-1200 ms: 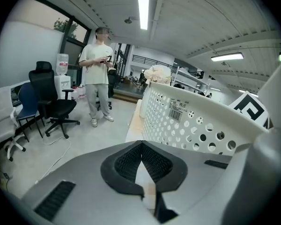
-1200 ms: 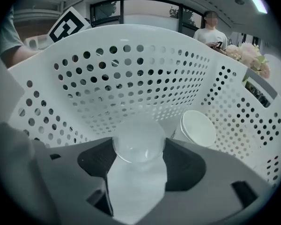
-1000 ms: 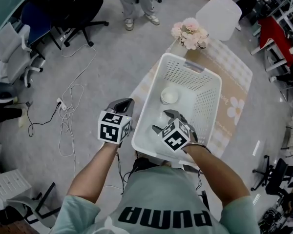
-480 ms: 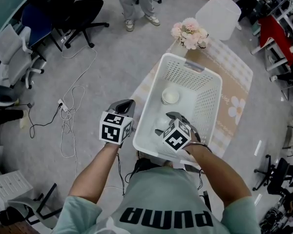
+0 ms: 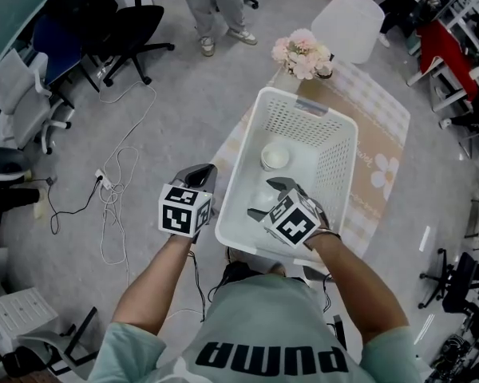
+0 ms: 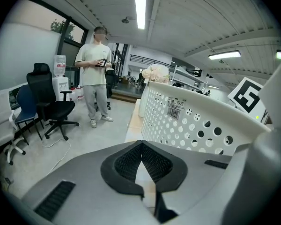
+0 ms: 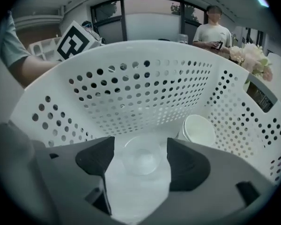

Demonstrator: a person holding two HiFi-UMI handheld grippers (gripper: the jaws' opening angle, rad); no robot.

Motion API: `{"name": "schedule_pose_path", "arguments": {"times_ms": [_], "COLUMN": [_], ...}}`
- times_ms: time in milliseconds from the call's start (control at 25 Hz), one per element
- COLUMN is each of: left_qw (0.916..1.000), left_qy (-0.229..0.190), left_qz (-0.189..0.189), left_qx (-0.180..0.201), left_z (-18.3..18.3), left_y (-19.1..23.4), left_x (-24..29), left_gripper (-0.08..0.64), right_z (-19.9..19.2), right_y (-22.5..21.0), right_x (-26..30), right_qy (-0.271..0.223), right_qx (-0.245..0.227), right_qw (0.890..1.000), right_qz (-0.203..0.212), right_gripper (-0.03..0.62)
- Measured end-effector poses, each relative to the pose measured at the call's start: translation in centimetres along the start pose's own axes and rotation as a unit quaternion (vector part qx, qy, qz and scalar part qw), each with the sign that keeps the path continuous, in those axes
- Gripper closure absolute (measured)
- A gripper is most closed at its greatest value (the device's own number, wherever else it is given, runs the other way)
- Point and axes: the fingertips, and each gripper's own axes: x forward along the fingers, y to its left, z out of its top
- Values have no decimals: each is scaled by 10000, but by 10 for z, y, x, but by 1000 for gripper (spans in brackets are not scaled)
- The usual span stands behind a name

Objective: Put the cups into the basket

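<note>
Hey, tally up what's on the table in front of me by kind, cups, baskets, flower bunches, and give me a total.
Cups: 2, a white opaque cup and a clear plastic cup, both inside the basket
Baskets: 1, the white perforated plastic basket
Flower bunches: 1, a pink flower bunch
Total: 4

Basket (image 7: 140,93) here: white plastic, smooth with a soft sheen, punched full of holes. Clear cup (image 7: 141,157) at its bottom looks like glossy see-through plastic. The white cup (image 7: 199,129) is matt (paper, by the look). Left gripper (image 6: 141,146) has a matt grey plastic shell and black pads (image 6: 124,163) with a fine, rough mesh texture. Cloth (image 5: 383,146) is a woven check, matt, and the floor (image 5: 168,110) is smooth and grey.
</note>
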Motion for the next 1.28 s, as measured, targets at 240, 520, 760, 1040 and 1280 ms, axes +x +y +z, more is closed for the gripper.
{"name": "schedule_pose_path", "arguments": {"times_ms": [240, 520, 760, 1040, 1280], "left_qw": [10000, 9996, 9990, 9984, 9980], "left_qy": [-75, -293, -434, -530, -602], "left_qz": [-7, -23, -27, -24, 135], "left_qx": [55, -30, -139, -193, -135], "left_z": [7, 19, 26, 22, 16], "left_y": [-3, -12, -21, -32, -41], "left_x": [-6, -22, -42, -67, -85], "left_gripper": [552, 552, 552, 552, 552], "right_z": [31, 56, 57, 46, 36], "right_y": [9, 9, 12, 17, 17], "right_x": [-33, -85, -122, -150, -171], "right_qy": [-464, -1043, -1368, -1790, -2214], "right_qx": [-78, -23, 168, 900, 1249], "right_qw": [9989, 9941, 9871, 9681, 9438], "right_qz": [26, -312, -814, -1503, -2114], "right_gripper": [256, 376, 557, 577, 577]}}
